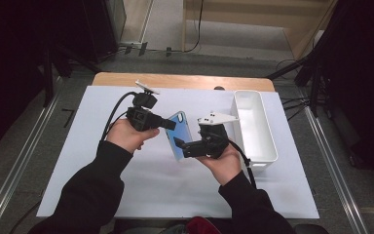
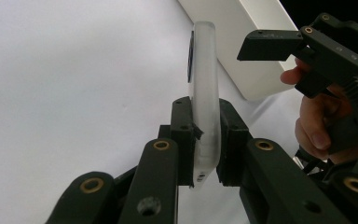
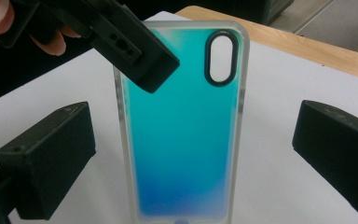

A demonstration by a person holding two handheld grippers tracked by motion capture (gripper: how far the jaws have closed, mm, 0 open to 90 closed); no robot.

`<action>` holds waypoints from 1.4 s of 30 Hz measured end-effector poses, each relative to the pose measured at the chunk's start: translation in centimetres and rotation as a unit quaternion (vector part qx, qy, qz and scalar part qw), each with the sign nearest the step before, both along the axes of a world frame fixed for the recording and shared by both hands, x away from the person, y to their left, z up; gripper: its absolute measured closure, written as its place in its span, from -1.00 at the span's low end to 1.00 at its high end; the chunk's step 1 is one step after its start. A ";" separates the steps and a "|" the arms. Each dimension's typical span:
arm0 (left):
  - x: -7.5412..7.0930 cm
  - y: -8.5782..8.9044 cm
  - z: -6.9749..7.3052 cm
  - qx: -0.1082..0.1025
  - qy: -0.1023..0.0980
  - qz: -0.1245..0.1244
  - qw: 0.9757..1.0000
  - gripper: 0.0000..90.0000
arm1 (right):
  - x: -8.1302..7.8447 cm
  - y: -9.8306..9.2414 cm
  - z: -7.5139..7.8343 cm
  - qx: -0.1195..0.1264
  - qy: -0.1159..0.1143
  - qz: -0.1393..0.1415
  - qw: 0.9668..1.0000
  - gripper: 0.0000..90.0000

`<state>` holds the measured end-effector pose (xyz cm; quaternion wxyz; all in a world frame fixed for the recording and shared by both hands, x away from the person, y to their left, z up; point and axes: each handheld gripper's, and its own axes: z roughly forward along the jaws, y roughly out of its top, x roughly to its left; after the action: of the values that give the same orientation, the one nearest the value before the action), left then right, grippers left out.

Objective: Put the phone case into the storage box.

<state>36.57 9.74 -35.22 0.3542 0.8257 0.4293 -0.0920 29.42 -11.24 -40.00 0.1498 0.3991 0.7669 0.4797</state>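
Left tongs (image 2: pixel 207 140) clamped on 1 edge of blue phone case (image 3: pixel 182 135), held on edge above white bench (image 1: pixel 141 185) centre. Right tongs (image 3: pixel 191 154) apart, jaws flanking case without contact. White tray (image 1: pixel 268 146) at right.

Blue phone case (image 3: pixel 182 135), held upright.

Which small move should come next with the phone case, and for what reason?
Probably close the right gripper on the case. The left gripper already clamps the case by its edge and holds it above the table, while the right fingers stand open on both sides of it without touching. A second grip would let the left one release.
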 end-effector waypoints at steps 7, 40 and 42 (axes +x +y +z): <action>-0.3 -0.4 -0.1 -0.002 0.007 -0.002 1.000 0.76 | 0.3 0.7 0.0 -0.011 0.003 -0.002 1.000 -1.00; -0.6 -0.7 0.4 -0.011 0.002 -0.005 1.000 0.76 | 1.5 2.2 -0.7 -0.018 0.007 -0.003 1.000 -0.70; -0.6 -0.7 0.3 -0.012 0.002 -0.006 1.000 0.76 | 1.4 2.2 -0.7 -0.019 0.005 -0.004 1.000 -0.70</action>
<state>35.95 9.06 -34.89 0.3625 0.8236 0.4241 -0.1014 30.86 -9.05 -40.66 0.1552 0.4013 0.7754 0.4622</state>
